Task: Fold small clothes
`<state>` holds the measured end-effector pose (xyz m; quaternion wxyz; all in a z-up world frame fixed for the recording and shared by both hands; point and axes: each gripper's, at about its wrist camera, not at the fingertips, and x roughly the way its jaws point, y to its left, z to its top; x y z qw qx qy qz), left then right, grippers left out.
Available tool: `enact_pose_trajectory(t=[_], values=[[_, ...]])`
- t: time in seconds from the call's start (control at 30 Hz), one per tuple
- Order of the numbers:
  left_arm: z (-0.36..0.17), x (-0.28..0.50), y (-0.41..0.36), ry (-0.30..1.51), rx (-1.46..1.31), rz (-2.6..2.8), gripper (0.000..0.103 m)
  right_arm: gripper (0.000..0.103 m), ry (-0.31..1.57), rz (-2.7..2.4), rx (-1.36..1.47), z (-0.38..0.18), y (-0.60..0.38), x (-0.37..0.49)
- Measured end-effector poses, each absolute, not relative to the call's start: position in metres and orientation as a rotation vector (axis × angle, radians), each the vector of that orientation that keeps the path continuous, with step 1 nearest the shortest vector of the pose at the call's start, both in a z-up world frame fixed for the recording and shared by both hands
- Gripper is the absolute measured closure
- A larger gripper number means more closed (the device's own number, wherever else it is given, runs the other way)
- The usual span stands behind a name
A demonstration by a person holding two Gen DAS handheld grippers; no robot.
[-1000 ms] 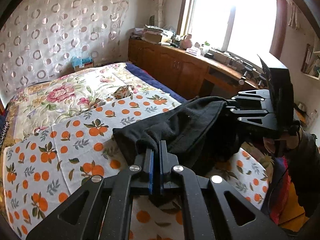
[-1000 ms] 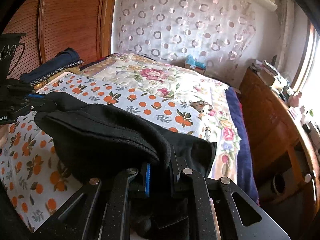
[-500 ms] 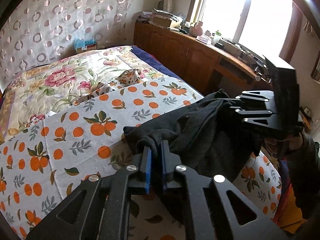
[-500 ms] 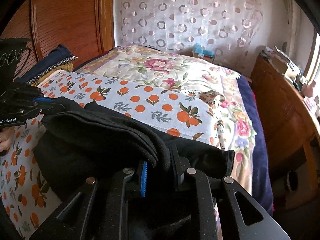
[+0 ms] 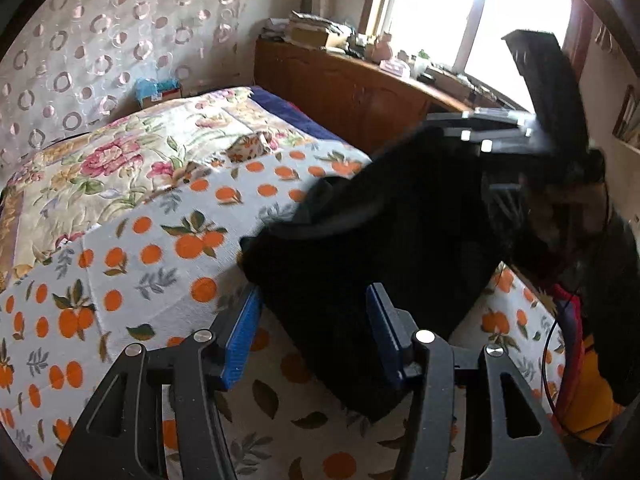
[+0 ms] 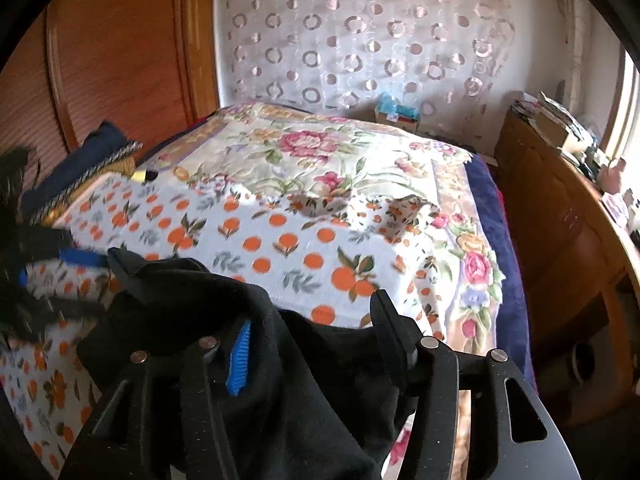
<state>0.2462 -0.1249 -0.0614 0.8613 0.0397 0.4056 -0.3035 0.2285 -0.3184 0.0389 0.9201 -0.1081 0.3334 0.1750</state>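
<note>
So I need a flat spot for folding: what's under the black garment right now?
The black garment lies on the orange-print bedspread, which shows all around it. Whatever sits directly beneath the cloth is covered, so I cannot rule out anything there.

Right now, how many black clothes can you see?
1. The black garment lies bunched on the orange-print cover, between the open left gripper and open right gripper. Others may be hidden.

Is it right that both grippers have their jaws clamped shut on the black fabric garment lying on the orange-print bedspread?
Not quite: the jaws are open, not clamped. The left wrist view shows the left gripper spread wide around the black fabric garment; the right wrist view shows the right gripper likewise open. The garment does lie on the orange-print bedspread.
</note>
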Motion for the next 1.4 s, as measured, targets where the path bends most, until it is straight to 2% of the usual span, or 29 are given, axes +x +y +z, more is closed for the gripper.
enact_pose_trajectory(t=[0.5,0.8,1.27,1.3,1.33,1.37,1.4], values=[[-0.086,0.266,-0.134,0.905,0.151,-0.58,0.048,0.043,0.703,0.309,-0.293,0.043,-0.32,0.232],[-0.083,0.268,-0.128,0.905,0.114,-0.562,0.048,0.043,0.628,0.234,-0.176,0.07,-0.336,0.254],[-0.056,0.271,-0.121,0.783,0.048,-0.549,0.048,0.043,0.731,0.394,-0.24,0.01,-0.322,0.161],[-0.057,0.271,-0.121,0.782,0.049,-0.551,0.048,0.047,0.74,0.396,-0.252,0.006,-0.322,0.16],[-0.057,0.27,-0.122,0.783,0.051,-0.552,0.048,0.059,0.75,0.396,-0.269,0.003,-0.321,0.162],[-0.057,0.269,-0.122,0.785,0.053,-0.552,0.048,0.067,0.761,0.394,-0.282,0.002,-0.322,0.167],[-0.058,0.268,-0.122,0.786,0.052,-0.551,0.048,0.083,0.768,0.392,-0.281,0.002,-0.325,0.173]])
